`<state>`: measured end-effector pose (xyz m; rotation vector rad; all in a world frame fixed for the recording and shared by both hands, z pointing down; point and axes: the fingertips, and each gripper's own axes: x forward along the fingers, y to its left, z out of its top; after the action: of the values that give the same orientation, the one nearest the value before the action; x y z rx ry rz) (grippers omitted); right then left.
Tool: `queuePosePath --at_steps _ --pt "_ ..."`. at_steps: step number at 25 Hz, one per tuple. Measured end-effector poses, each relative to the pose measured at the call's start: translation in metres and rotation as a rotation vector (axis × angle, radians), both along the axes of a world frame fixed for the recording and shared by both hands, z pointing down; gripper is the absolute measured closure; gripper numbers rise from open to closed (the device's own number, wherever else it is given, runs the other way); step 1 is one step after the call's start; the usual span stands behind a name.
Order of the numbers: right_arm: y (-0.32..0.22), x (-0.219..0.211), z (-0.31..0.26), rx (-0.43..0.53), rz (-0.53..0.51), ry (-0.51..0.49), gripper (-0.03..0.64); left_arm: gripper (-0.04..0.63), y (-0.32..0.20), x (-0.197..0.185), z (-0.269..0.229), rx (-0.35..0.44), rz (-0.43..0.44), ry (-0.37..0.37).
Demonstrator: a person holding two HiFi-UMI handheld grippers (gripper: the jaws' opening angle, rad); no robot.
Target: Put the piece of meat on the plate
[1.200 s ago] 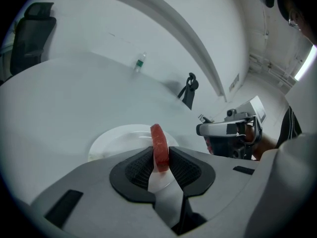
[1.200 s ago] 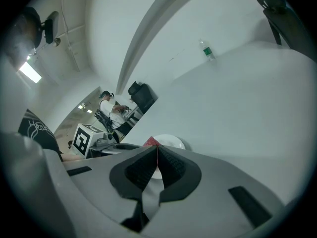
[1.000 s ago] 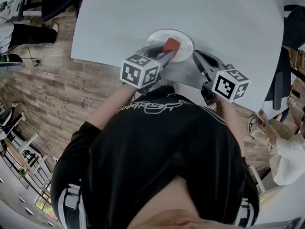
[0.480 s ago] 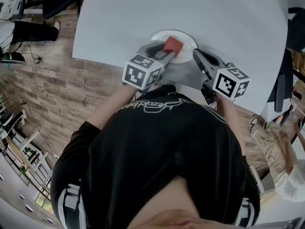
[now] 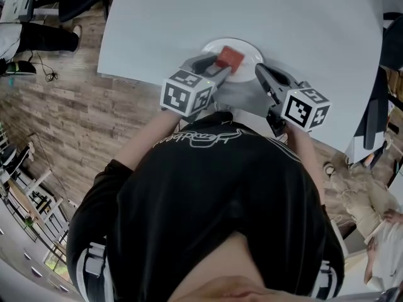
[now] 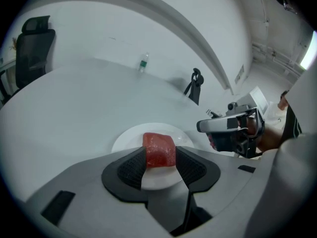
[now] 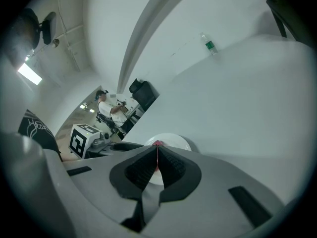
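Note:
A red piece of meat (image 5: 230, 58) rests on the white plate (image 5: 250, 51) near the table's front edge. My left gripper (image 5: 217, 65) reaches onto the plate from the left. Its jaws are opening, and the meat (image 6: 159, 150) sits between the pads, on the plate (image 6: 128, 138), with the pads close beside it. My right gripper (image 5: 259, 70) hovers just right of the plate with nothing in it. In the right gripper view, the right gripper (image 7: 157, 155) has its jaws shut together, and the plate (image 7: 177, 142) lies just beyond them.
The white table (image 5: 189, 17) ends at its front edge right by the plate, with wooden floor (image 5: 56, 124) to the left. A small bottle (image 6: 142, 63) stands far back on the table. A black office chair (image 6: 32, 43) is at the far left.
The left jaws have widened around the meat. The meat, tilted and pinched a second ago, now lies flatter on the plate. The right gripper has not moved.

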<state>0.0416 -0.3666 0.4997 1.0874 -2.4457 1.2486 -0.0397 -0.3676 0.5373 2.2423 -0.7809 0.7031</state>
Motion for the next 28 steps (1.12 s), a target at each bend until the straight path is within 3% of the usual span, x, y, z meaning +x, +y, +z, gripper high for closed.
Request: queuePosePath --at_steps 6,12,19,28 --pt "0.010 -0.007 0.000 0.015 -0.028 0.024 0.607 0.421 0.009 -0.005 -0.009 -0.052 -0.028 0.057" --pt "0.018 -0.008 -0.010 0.035 -0.029 0.018 0.607 0.579 0.019 -0.004 -0.036 -0.040 -0.049 0.133" --pt "0.051 -0.002 -0.031 0.071 -0.037 -0.004 0.607 0.588 0.052 0.005 -0.072 -0.003 -0.058 0.191" --pt "0.132 0.011 -0.075 0.157 -0.042 -0.024 0.607 0.588 0.132 0.017 -0.112 0.042 -0.069 0.261"
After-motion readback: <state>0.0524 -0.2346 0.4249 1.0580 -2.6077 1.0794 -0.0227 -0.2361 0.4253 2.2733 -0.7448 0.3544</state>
